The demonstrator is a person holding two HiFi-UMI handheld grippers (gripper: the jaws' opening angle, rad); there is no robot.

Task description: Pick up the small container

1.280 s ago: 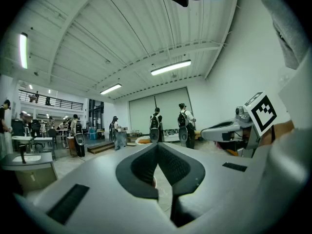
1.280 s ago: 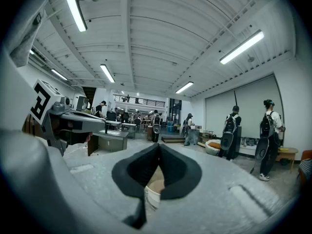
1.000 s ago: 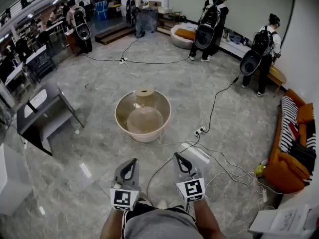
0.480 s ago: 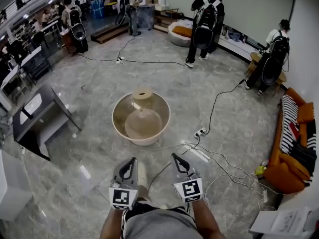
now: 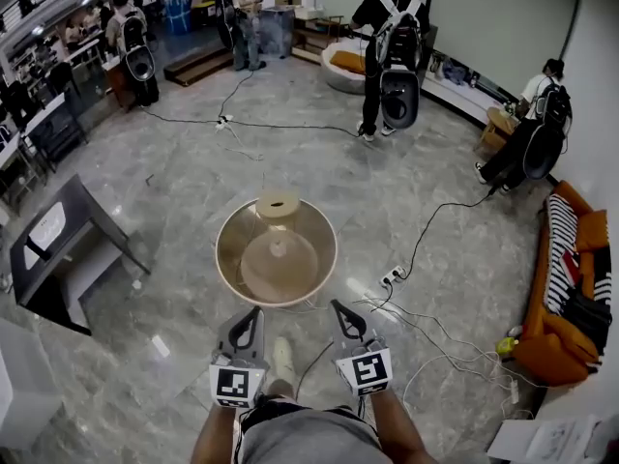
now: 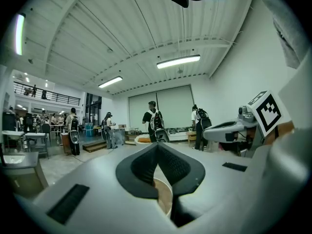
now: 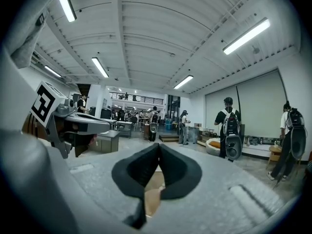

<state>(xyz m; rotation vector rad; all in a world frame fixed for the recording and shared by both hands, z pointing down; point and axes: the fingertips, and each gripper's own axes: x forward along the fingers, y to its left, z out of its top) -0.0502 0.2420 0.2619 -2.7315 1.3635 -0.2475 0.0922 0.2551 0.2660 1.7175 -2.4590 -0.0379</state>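
Note:
A small tan round container (image 5: 278, 207) stands at the far rim of a big beige basin (image 5: 229, 271) on the stone floor. Inside the basin lies a tan domed piece with a knob (image 5: 279, 262). My left gripper (image 5: 254, 314) and right gripper (image 5: 337, 307) are held side by side close to my body, short of the basin's near rim, both shut with nothing in them. In the left gripper view the dark pads (image 6: 146, 167) meet at a point and a strip of the basin (image 6: 164, 197) shows below them. The right gripper view shows its pads (image 7: 173, 172) closed too.
Cables (image 5: 426, 235) and a power strip (image 5: 392, 277) lie on the floor right of the basin. A dark table (image 5: 53, 235) stands at the left and an orange sofa (image 5: 561, 317) at the right. Several people with backpacks (image 5: 397, 42) stand at the far side.
The basin and container have come closer to me and lower in the head view as I walked toward them. The people at the back have shifted. Both grippers stay shut.

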